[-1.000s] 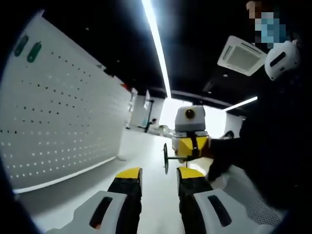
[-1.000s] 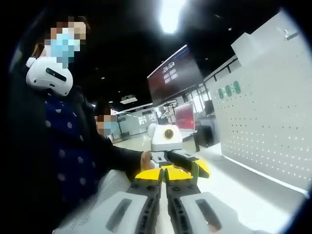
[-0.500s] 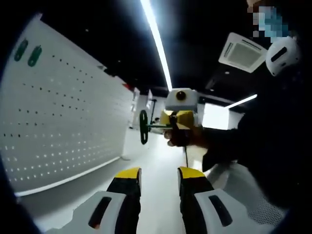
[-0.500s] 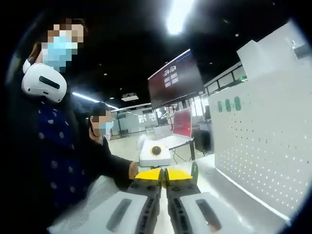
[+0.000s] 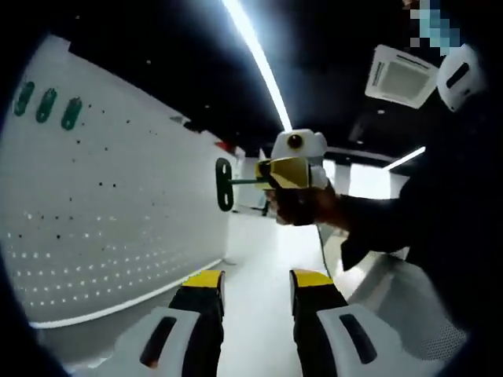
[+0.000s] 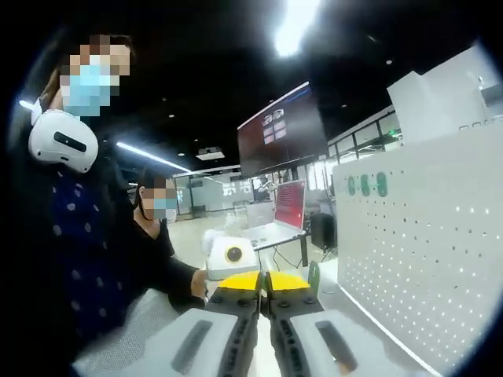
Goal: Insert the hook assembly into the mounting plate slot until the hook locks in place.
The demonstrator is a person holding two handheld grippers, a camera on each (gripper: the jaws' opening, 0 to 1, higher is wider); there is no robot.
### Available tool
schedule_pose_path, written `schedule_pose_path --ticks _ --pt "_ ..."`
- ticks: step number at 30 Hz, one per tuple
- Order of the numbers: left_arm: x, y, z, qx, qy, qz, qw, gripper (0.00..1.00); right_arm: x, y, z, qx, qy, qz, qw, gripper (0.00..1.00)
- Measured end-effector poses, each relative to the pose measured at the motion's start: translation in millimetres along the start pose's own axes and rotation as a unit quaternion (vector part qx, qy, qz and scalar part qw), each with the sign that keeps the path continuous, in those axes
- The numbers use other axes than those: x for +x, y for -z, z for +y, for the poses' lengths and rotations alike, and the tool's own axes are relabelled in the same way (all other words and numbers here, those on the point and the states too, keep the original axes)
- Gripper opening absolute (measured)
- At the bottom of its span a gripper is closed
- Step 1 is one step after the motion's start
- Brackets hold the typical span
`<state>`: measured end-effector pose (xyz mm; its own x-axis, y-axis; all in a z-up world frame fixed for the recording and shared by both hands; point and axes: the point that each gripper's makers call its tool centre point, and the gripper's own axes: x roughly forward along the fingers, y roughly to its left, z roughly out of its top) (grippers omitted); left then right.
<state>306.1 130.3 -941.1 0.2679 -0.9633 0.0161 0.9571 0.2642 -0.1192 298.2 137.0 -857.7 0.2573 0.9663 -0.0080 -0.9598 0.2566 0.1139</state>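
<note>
Left gripper view: right gripper point(image 5: 271, 174), jaws closed on the green hook assembly point(image 5: 226, 184), has risen over the past second and now holds its oval end close to the white perforated mounting plate point(image 5: 110, 212), apparently not yet inserted. Left gripper point(image 5: 255, 283) waits, jaws apart, empty. Right gripper view adds three green slots point(image 6: 365, 185) atop the plate and the hook tip beside the closed right gripper's jaws.

Left gripper view looks up along the bench, white pegboard point(image 5: 102, 212) on its left, right hand-held gripper point(image 5: 291, 173) ahead and near. Right gripper view faces the opposite way, same pegboard point(image 6: 416, 251) on its right. Both share the pegboard.
</note>
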Motion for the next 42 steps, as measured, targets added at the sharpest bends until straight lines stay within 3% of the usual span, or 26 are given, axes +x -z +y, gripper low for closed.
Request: schedule_pose_path --ticks 6,13,19,31,42 --pt "-11 -11.0 33.4 0.051 -0.104 0.001 0.9933 0.39 6 -6.3 -7 -0.004 0.004 -0.002 1.0 0.0" --pt "-20 -16.0 52.3 0.089 -0.168 0.013 0.9817 0.46 12 -14.4 -17 -0.011 0.001 -0.001 0.9999 0.0" --pt "-22 -14.3 58.5 0.096 -0.183 0.02 0.9781 0.47 17 -27.6 -32 -0.024 -0.002 -0.003 0.9997 0.0" --pt "-26 -8.2 66.0 0.084 -0.193 0.029 0.9771 0.45 38 -62.0 -62 -0.065 -0.006 0.0 0.9979 0.0" --pt "-29 -4.6 70.8 0.076 -0.198 0.033 0.9767 0.43 57 -81.2 -98 -0.1 0.011 -0.024 0.9946 0.0"
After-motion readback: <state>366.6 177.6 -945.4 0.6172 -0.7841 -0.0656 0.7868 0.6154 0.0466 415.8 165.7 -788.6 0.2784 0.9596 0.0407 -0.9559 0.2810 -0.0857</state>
